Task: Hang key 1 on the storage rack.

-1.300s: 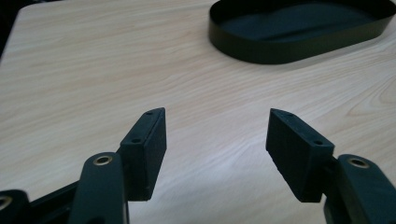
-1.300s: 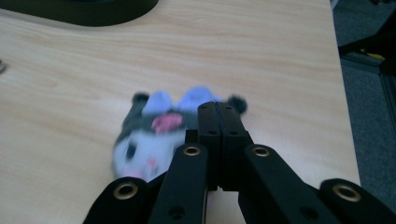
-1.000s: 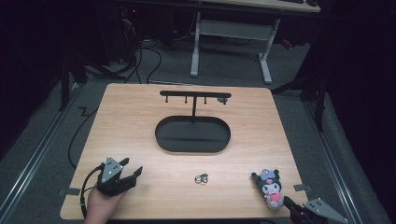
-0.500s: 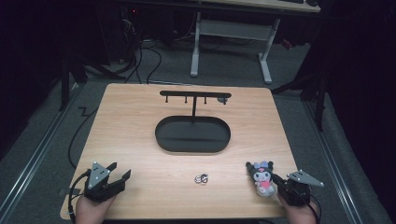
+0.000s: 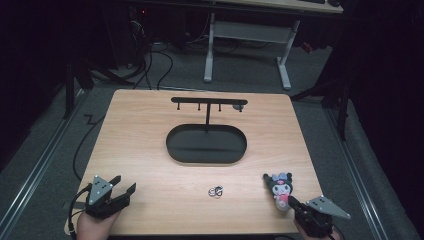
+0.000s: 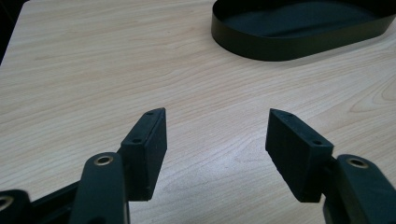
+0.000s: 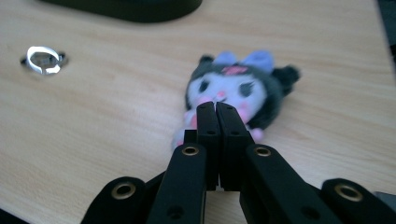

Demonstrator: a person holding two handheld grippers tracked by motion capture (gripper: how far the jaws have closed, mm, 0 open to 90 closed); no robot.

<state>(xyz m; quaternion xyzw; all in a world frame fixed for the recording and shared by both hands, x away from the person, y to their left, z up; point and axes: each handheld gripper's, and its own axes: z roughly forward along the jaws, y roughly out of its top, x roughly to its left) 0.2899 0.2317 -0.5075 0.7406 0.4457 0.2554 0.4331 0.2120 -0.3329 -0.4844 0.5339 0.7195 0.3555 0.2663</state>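
Plush toy: a small dark-haired doll [image 5: 279, 190] with a blue bow lies on its back near the front right corner of the tabletop [image 5: 150, 130], head toward the black oval tray [image 5: 206, 144].
Handling: by the look of it soft, light and squashy, unlikely to slip or break; it will give under pressure, so the pink body or the neck below the head seems a firmer place to pinch than the fuzzy ears.
Right gripper: [image 7: 216, 106] fingers pressed together, empty, tips at the doll's body just under its chin; whether they touch it cannot be told.
Left gripper: [image 6: 215, 135] fingers spread over bare wood at the front left corner, well apart from the doll.
Key ring: [image 5: 216, 191] metal rings lie between the two grippers, in front of the tray.
Change: since half a second ago the right gripper has pulled back toward the front edge and the doll has shifted with it, to the right; the left gripper barely moved.
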